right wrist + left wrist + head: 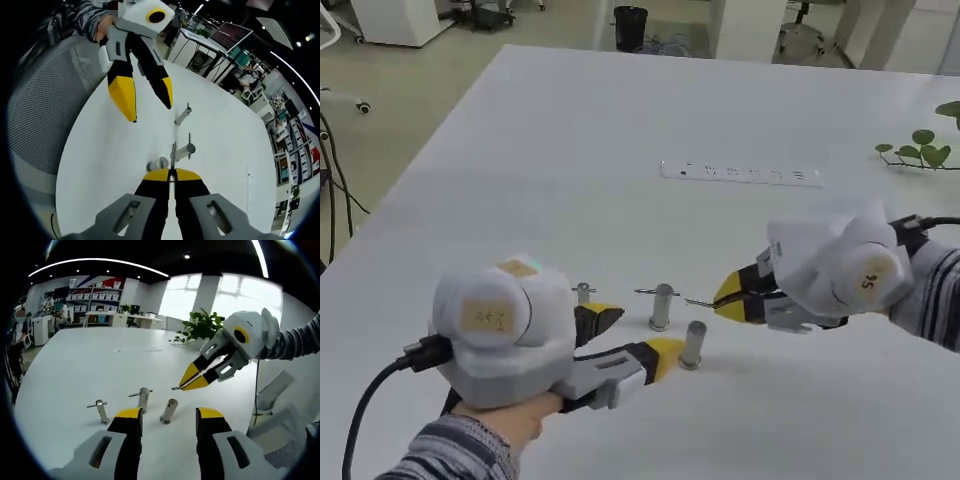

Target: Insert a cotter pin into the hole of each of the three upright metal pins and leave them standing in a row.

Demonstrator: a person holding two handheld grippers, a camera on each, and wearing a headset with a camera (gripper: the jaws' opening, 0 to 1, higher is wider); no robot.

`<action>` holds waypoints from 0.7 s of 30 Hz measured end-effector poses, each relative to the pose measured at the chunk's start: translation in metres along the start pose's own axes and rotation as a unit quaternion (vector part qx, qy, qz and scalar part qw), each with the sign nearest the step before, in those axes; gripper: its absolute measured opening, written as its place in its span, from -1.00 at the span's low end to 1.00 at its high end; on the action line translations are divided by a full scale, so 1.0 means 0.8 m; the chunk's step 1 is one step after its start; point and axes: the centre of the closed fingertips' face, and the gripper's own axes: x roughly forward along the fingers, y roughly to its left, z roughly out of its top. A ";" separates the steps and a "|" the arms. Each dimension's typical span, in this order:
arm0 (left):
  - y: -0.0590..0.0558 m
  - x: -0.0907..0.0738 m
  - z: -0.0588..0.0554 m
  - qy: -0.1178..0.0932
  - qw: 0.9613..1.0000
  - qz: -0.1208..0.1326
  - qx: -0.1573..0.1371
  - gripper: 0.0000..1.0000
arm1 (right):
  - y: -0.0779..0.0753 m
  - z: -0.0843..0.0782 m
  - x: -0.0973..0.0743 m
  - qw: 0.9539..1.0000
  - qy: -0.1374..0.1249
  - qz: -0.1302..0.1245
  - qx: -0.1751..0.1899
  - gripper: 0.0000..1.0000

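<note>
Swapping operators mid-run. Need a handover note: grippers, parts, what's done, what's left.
Left gripper: open, empty, just short of the bare pin.
Right gripper: shut on a cotter pin, which points toward the pins and is not yet in a hole.
Parts: all three metal pins stand upright on the white table. The far-left pin and the middle pin each have a cotter pin through the top.
Done: two of three.
Left: thread the held cotter pin through the bare pin, probably steadying it with the left gripper. Then straighten the row, which looks crooked.
</note>
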 end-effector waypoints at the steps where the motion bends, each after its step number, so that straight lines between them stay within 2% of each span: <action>1: -0.001 0.000 0.000 -0.001 1.000 -0.002 -0.007 -0.23 | 0.002 0.002 -0.001 1.000 -0.001 -0.001 -0.001 -1.00; 10: -0.015 0.005 -0.003 -0.004 0.998 -0.026 -0.064 -0.43 | 0.024 0.017 -0.005 0.999 -0.011 0.000 -0.032 -1.00; 14: -0.023 0.006 0.000 -0.015 0.994 -0.042 -0.101 -0.55 | 0.030 0.027 -0.007 0.999 -0.021 -0.001 -0.040 -1.00; 21: -0.028 0.005 0.000 -0.027 0.986 -0.059 -0.152 -0.78 | 0.034 0.043 -0.009 0.998 -0.035 -0.004 -0.047 -1.00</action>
